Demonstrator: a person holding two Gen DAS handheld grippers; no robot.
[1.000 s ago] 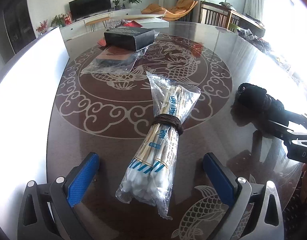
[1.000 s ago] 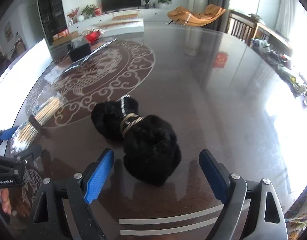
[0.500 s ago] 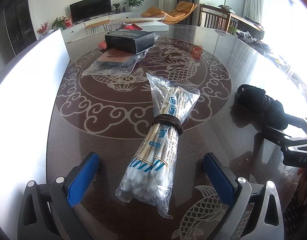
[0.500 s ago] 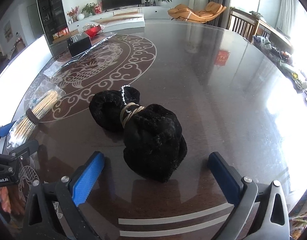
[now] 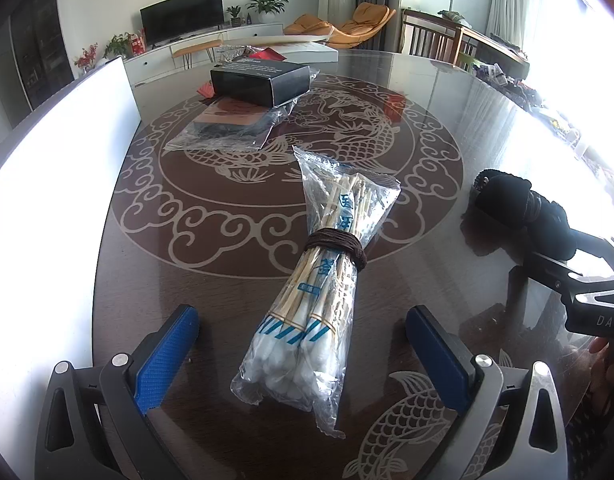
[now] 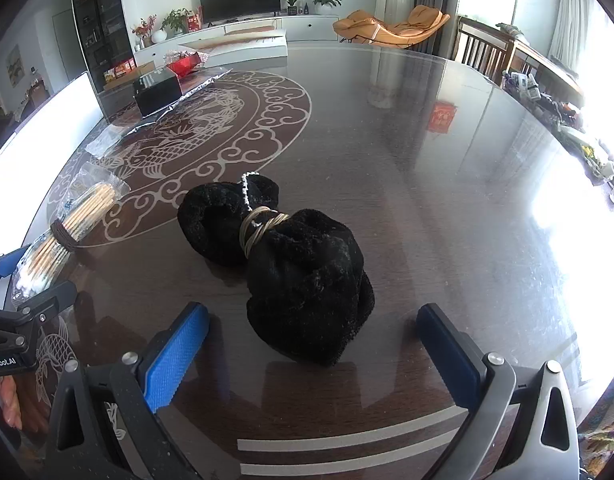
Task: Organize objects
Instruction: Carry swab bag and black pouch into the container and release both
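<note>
Here the left hand-held gripper [image 5: 303, 344] stands wide open astride the clear plastic bag of cotton swabs [image 5: 323, 276]; the right hand-held gripper [image 6: 313, 344] gapes around the black fuzzy tied bundle [image 6: 303, 276], touching nothing, on the dark glossy desk [image 6: 427, 200].

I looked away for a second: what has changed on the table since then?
The right gripper spread its jaws wider around the black cloth bundle, without touching it. The left gripper, open, the cotton swab pack and the black box stayed put.
</note>
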